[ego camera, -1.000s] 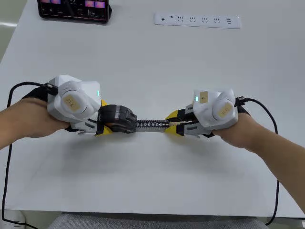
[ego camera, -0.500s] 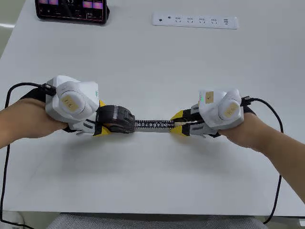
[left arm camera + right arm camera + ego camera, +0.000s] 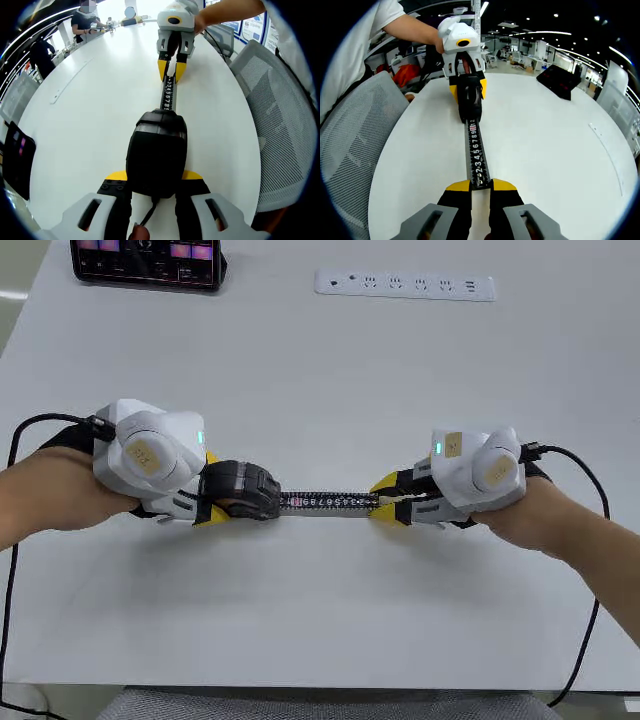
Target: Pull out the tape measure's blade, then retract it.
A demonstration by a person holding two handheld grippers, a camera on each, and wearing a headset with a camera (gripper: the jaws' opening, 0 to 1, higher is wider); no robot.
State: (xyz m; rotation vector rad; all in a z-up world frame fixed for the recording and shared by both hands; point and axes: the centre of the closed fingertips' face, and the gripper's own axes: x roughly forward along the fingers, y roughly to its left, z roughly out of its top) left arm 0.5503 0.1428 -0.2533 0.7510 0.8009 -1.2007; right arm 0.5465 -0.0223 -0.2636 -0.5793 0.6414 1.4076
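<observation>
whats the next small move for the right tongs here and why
Probably draw the right tongs a little further straight away from the case. They pinch the blade tip, the left tongs clamp the case, and only a short stretch of blade is out.

I read white digits 2 through 9 on the black blade (image 3: 476, 150) in right gripper view, 2 through 8 on it in left gripper view, screen (image 3: 148, 260) content too small to read

Bright even overhead light, soft shadows, sharp focus, fisheye edge warp
</observation>
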